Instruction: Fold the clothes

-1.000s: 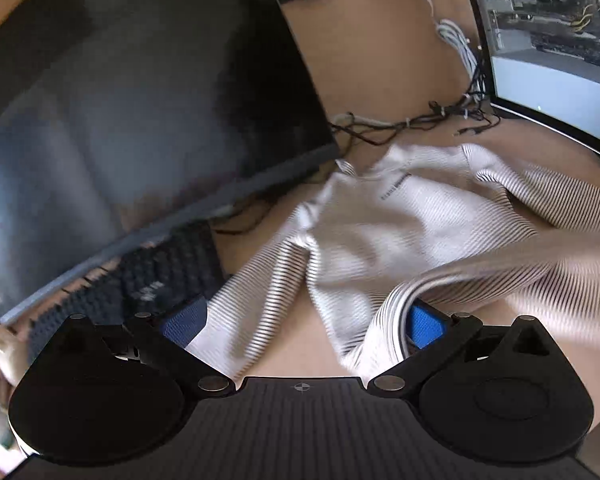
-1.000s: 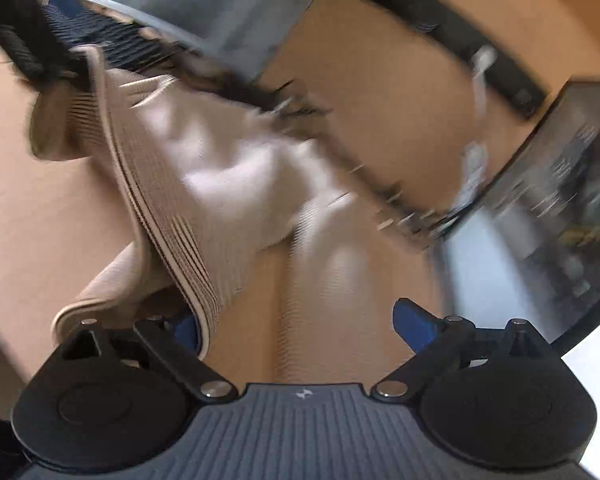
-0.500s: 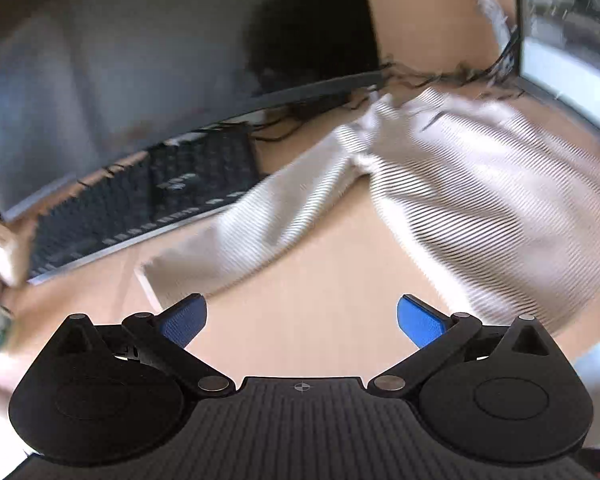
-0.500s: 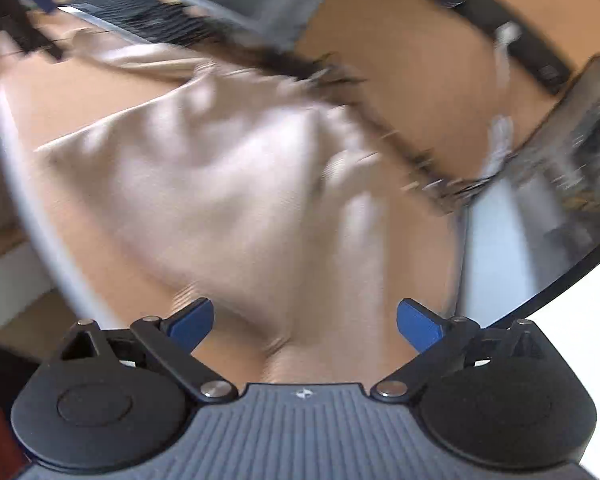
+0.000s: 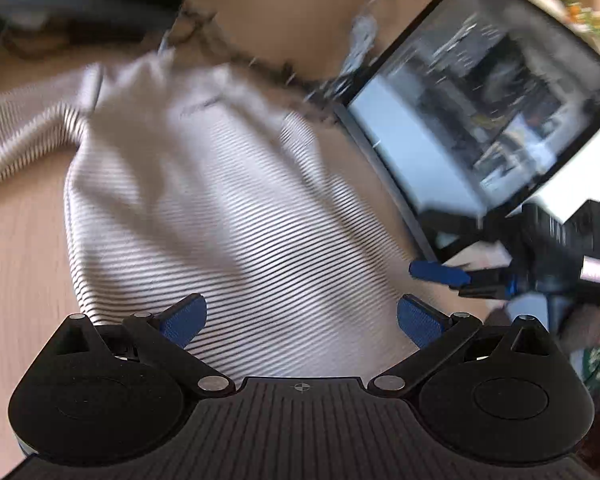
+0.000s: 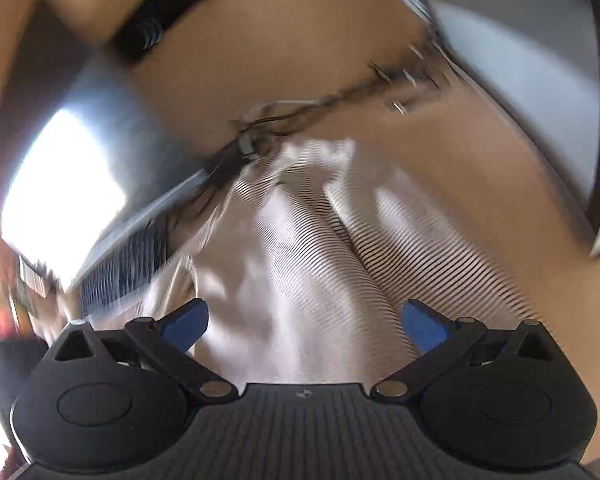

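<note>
A white shirt with thin dark stripes (image 5: 204, 184) lies spread on the wooden desk (image 5: 16, 240), one sleeve reaching out to the left. My left gripper (image 5: 300, 320) is open and empty just above the shirt's near hem. My right gripper (image 6: 304, 324) is open and empty over the shirt (image 6: 300, 264), which looks creased lengthwise there. The right gripper also shows in the left wrist view (image 5: 440, 272) at the shirt's right edge, its blue fingertip pointing left. Both views are motion-blurred.
A monitor (image 5: 480, 120) stands at the right of the shirt, with tangled cables (image 5: 260, 64) behind the collar. A second dark monitor (image 6: 80, 168) and a black keyboard (image 6: 124, 264) lie to the left.
Both grippers let go of the shirt, which now lies flat. The left view swung right from the keyboard side toward the monitor. The right view swung over the shirt's lower part.
</note>
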`<state>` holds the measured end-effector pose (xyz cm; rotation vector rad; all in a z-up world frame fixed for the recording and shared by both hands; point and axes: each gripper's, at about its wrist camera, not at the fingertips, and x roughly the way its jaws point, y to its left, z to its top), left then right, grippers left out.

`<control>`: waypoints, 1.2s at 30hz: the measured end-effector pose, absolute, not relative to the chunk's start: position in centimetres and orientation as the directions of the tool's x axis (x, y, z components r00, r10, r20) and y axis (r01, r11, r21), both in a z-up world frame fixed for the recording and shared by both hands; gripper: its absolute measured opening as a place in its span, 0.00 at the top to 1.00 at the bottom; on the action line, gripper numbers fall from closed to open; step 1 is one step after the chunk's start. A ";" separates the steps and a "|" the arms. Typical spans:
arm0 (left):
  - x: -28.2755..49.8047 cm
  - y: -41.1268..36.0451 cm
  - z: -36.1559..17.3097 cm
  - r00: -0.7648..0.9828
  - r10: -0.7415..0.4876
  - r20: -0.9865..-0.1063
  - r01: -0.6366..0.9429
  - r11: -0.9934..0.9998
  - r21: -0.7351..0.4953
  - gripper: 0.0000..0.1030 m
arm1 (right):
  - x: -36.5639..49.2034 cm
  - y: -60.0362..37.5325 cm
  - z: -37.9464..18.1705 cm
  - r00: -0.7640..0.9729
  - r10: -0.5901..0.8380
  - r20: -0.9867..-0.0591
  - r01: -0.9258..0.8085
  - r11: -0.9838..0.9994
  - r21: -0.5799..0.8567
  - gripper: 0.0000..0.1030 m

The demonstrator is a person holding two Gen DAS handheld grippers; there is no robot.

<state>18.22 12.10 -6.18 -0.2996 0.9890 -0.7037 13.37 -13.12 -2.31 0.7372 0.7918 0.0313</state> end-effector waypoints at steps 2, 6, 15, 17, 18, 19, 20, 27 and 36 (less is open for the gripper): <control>19.1 12.5 -7.1 0.339 -0.640 -0.689 0.387 0.763 -0.519 0.00 | 15.0 -13.4 -4.1 0.704 0.287 -0.650 0.324 0.684 0.653 0.00; 19.7 13.5 -7.4 0.329 -0.607 -0.723 0.417 0.780 -0.466 0.00 | 16.8 -13.1 -6.3 0.661 0.256 -0.705 0.426 0.646 0.634 0.00; 19.9 17.3 -6.6 0.339 -0.513 -0.789 0.408 0.835 -0.368 0.00 | 22.3 -12.7 -6.7 0.543 -0.060 -0.837 0.451 0.862 0.231 0.00; 20.1 18.0 -6.5 0.334 -0.513 -0.791 0.377 0.841 -0.388 0.00 | 24.4 -13.7 -6.8 0.537 -0.095 -0.838 0.444 0.877 0.185 0.00; 20.1 18.2 -6.4 0.333 -0.506 -0.796 0.362 0.848 -0.387 0.00 | 25.6 -14.2 -6.9 0.536 -0.115 -0.836 0.443 0.882 0.163 0.00; 20.1 18.2 -6.3 0.333 -0.492 -0.805 0.349 0.857 -0.379 0.00 | 26.8 -14.8 -7.1 0.538 -0.133 -0.832 0.440 0.887 0.142 0.00; 20.1 18.1 -6.2 0.329 -0.477 -0.815 0.338 0.865 -0.370 0.00 | 27.8 -15.3 -7.1 0.539 -0.143 -0.830 0.438 0.889 0.131 0.00; 22.0 16.5 -4.0 0.327 -0.535 -0.779 0.347 0.835 -0.428 0.00 | 28.5 -14.9 -2.5 0.692 -0.022 -0.722 0.309 0.912 0.268 0.00; 27.3 13.6 -5.2 0.379 -0.518 -0.767 0.291 0.853 -0.433 0.00 | 29.9 -10.7 -6.5 0.606 0.468 -0.643 0.138 0.734 0.665 0.00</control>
